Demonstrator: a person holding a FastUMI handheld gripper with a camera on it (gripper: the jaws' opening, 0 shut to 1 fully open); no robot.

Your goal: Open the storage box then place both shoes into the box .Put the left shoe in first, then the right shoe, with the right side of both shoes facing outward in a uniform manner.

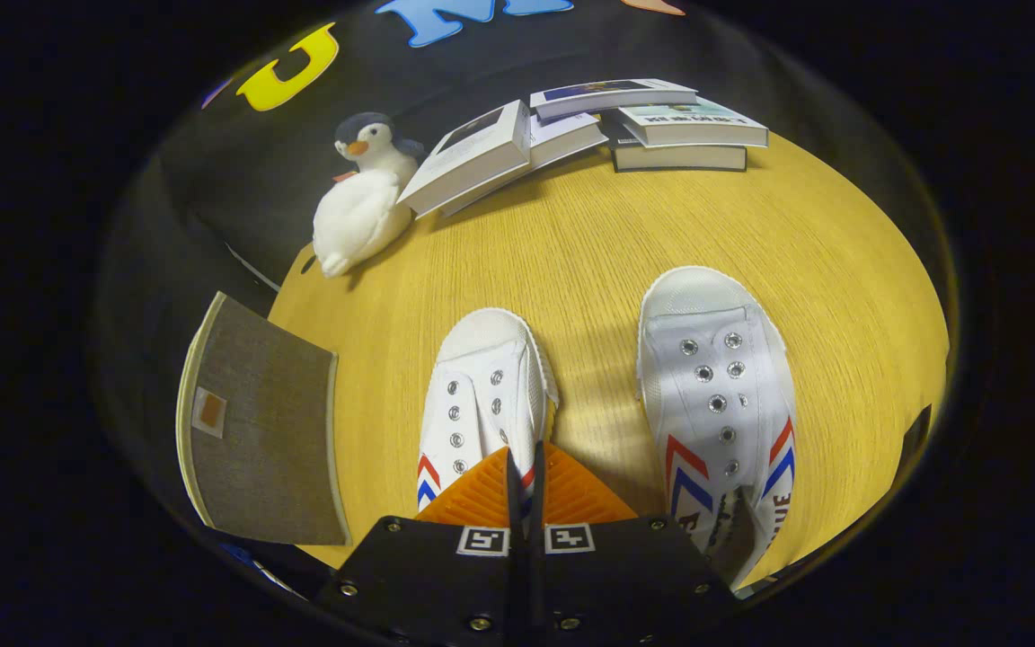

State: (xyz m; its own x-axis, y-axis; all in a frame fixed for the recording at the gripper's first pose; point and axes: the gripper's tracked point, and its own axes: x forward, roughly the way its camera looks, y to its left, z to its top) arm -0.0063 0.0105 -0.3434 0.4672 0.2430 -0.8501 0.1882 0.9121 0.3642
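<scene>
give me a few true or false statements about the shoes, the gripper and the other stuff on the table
1. The gripper has its fingers closed together with hardly any gap. True.
2. Both white shoes already sit inside the storage box. False: the left-hand shoe and the right-hand shoe stand on the wooden table, toes pointing away from the fingers.
3. A plush penguin lies beyond the shoes, next to some books. True.
4. The gripper hovers above the right-hand shoe. False: its fingers are over the heel end of the left-hand shoe.
5. A grey fabric panel lies beside the left-hand shoe. True.
</scene>
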